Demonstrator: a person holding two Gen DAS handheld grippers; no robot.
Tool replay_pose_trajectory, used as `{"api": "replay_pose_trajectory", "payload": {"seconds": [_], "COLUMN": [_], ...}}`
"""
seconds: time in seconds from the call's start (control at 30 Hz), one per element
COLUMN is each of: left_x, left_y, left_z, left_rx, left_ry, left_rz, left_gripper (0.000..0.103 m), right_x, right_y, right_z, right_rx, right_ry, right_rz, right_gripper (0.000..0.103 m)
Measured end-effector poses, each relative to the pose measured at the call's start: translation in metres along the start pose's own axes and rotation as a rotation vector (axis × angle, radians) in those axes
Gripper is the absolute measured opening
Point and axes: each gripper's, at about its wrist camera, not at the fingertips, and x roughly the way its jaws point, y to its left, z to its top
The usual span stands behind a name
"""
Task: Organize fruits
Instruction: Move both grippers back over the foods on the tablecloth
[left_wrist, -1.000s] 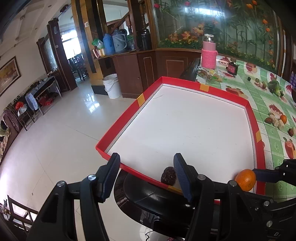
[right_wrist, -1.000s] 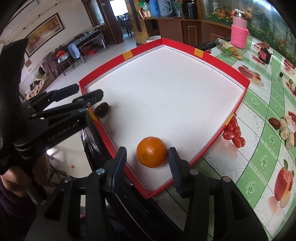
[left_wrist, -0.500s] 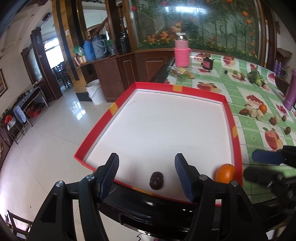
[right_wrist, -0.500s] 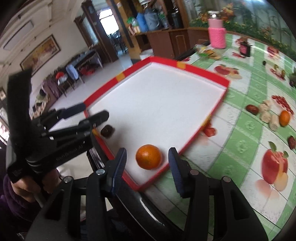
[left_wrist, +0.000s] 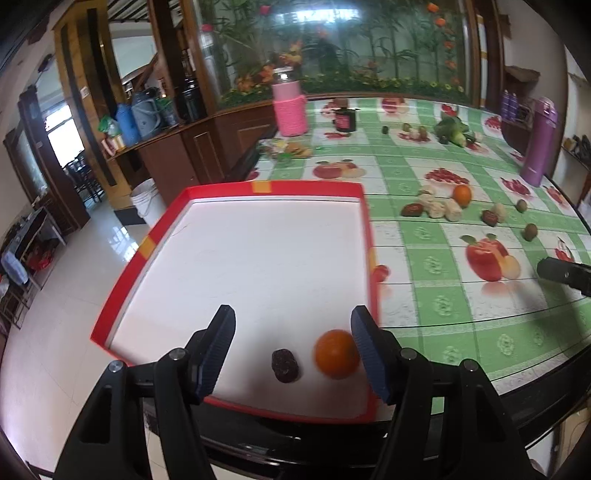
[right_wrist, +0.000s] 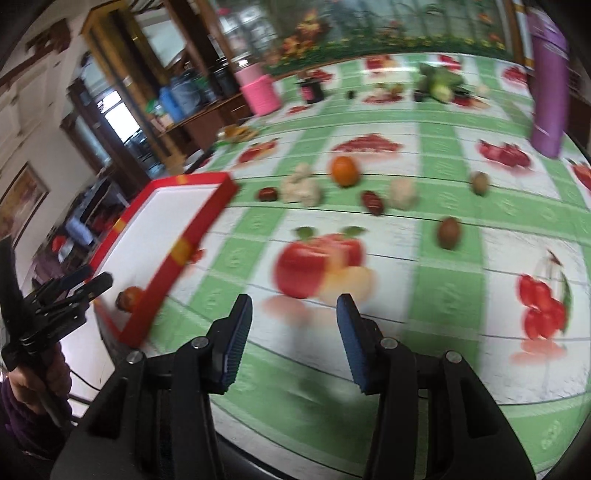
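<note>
Compared with one second ago, the right hand-held gripper (right_wrist: 293, 338) has swung away from the red-rimmed tray (left_wrist: 236, 192) and now points over the fruit-print bench (right_wrist: 406, 288); the orange (left_wrist: 337, 353) it framed earlier remains in the tray, released. The left hand-held gripper (left_wrist: 293, 350) has shifted so that the orange and the dark wrinkled fruit (left_wrist: 285, 365) both lie between its fingers at the tray's 6 o'clock edge; its jaws are opening, apart, touching neither fruit. The right gripper's jaws stand apart with nothing between them. Loose on the bench beyond the tray's 3 o'clock side lie a second orange (right_wrist: 344, 170), pale knobby pieces (right_wrist: 301, 188), two dark red fruits (right_wrist: 373, 202) and two brown kiwi-like fruits (right_wrist: 448, 232). A purple bottle (right_wrist: 550, 85) and a pink-sleeved jar (left_wrist: 290, 109) stand toward 12 o'clock. The right wrist view alone shows the person's hand (right_wrist: 27, 387) gripping the left tool; that view is motion-blurred.
</note>
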Motion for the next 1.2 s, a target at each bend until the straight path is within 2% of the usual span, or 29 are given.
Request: {"api": "replay_pose_trajectory", "payload": {"seconds": [0.27, 0.57, 0.87, 1.0, 1.2], "left_x": [0.0, 0.017, 0.039, 0.056, 0.083], "left_y": [-0.048, -0.072, -0.1, -0.115, -0.128], "left_z": [0.018, 0.029, 0.059, 0.074, 0.086], "left_rx": [0.064, 0.082, 0.084, 0.099, 0.1], "left_ry": [0.009, 0.055, 0.079, 0.084, 0.127], "left_rz": [-0.128, -0.19, -0.235, -0.27, -0.307], "left_gripper": [0.066, 0.066, 0.066, 0.066, 0.062], "right_x": [-0.012, 0.009, 0.025, 0.027, 0.028], "right_y": [-0.045, -0.063, -0.077, -0.08, -0.088], "right_z": [0.01, 0.028, 0.034, 0.037, 0.038], "right_rx": [0.059, 0.069, 0.117, 0.127, 0.166], "right_ry": [-0.059, -0.055, -0.031, -0.017, -0.019], "right_rz": [-0.088, -0.206, -0.224, -0.206, -0.135], "right_gripper": [0.049, 0.049, 0.036, 0.024, 0.022]}}
